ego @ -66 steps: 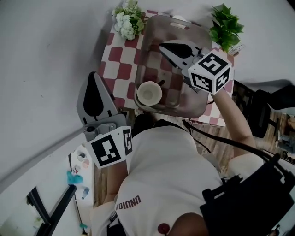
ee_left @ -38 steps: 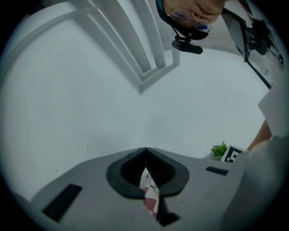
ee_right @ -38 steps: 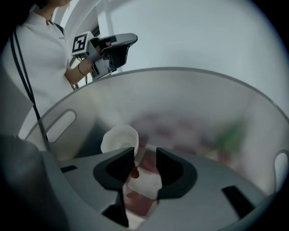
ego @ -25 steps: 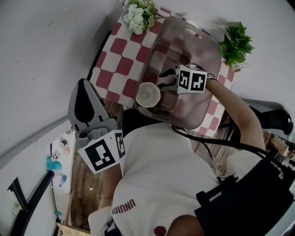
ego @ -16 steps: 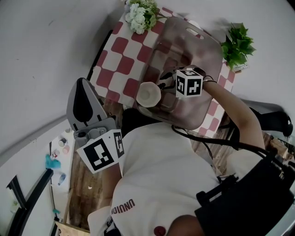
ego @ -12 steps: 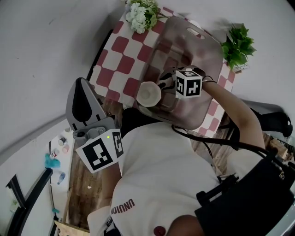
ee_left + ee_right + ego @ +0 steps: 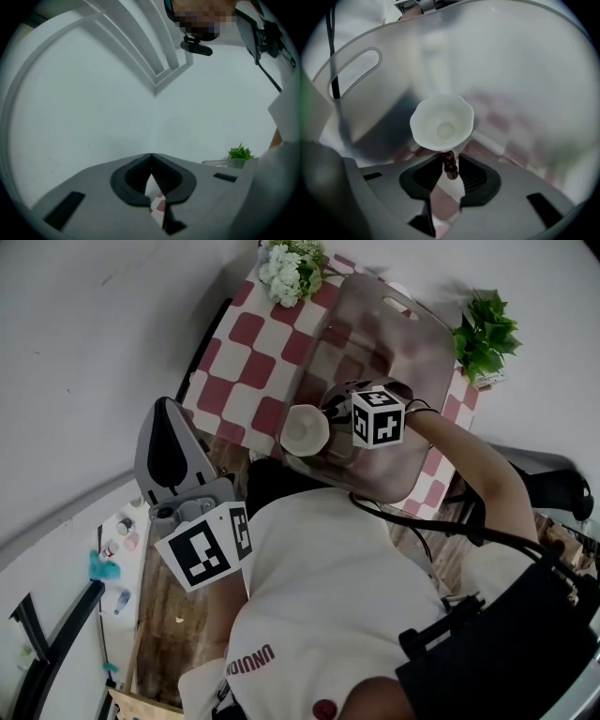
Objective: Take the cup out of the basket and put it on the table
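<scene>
The right gripper (image 7: 451, 163) is seen tipped steeply downward inside the clear plastic basket (image 7: 427, 371). The forearm (image 7: 473, 474) behind it is stretched out over the near rim, and the marker cube (image 7: 378, 418) is turned up toward the head camera. Its fingers (image 7: 480, 180), which have just been closing, are pinched on the dark beaded handle (image 7: 450, 165) of the white cup (image 7: 442, 123), one pad against each side. The cup's scalloped bowl is found just beyond the fingertips, upright in the basket's near end. The basket's frosted wall curves up past it, and a hand slot (image 7: 354, 70) is cut in the rim off to the fingers' left.

The left gripper (image 7: 151, 158) is held level and well apart from the basket, out beside the counter (image 7: 246, 343) with its red-and-white checked cloth. Its fingers (image 7: 130, 182) are clenched together with nothing between them. A strip of the checked cloth is glimpsed through the slit below their tips. White flowers (image 7: 292, 266) and a green plant (image 7: 485, 329) are set at the counter's far corners, beyond the basket.
</scene>
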